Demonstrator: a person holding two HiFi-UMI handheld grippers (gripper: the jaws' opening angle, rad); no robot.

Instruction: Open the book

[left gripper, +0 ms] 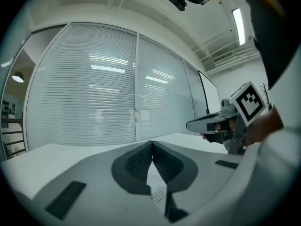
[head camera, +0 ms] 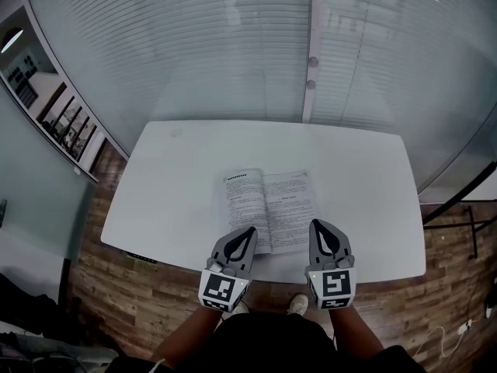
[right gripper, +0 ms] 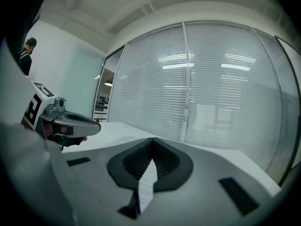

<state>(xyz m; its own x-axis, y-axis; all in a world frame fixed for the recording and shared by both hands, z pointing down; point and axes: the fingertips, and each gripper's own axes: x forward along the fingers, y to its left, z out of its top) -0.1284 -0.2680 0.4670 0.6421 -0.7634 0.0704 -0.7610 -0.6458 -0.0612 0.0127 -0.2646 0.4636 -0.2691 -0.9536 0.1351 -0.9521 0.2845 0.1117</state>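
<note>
Two printed pages face up where the book (head camera: 268,208) lies open flat on the white worktop (head camera: 171,185), around the middle and nearer its 6 o'clock edge. Its paper is white with black text in short blocks. A dark heading line sits at the top of the left page and a smaller one near the top of the right page. None of the print is large enough to read. The spine runs from 12 to 6 o'clock, tilted slightly.

From the head view, the left gripper (head camera: 248,230) lies over the book's 7 o'clock part, on the lower left page. The right gripper (head camera: 320,224) sits at the book's 5 o'clock corner. Each carries a cube with black-and-white square markers (head camera: 224,290), which bear a pattern and no words.

In its own view, the left gripper's fingers (left gripper: 141,161) are clenched, tips meeting. A strip of printed page shows in the slit behind them. The right gripper's fingers (right gripper: 162,159) are clenched the same way, with a like strip of print. Whether either nips a leaf cannot be told.

White slatted blinds (head camera: 233,45) hang behind glass at 12 o'clock.
</note>
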